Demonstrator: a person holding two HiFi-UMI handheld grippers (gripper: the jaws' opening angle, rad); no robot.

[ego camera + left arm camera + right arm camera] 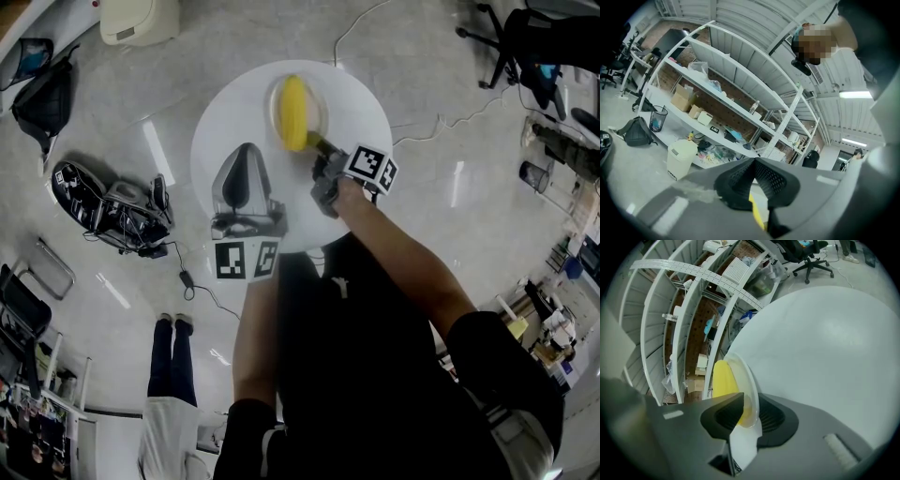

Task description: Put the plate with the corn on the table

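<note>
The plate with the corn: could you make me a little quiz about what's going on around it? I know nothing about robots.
1. True or false: the plate stands on the floor.
2. What lies on the plate? A) a spoon B) a yellow corn cob C) a sandwich
3. Fill in: the plate's rim stands between the jaws of the ____ gripper.

Key
1. False: it is on the round white table.
2. B.
3. Right: the right gripper has the rim between its jaws, with a gap showing at one pad. The left gripper, jaws together, is over the table, apart from the plate.
</note>
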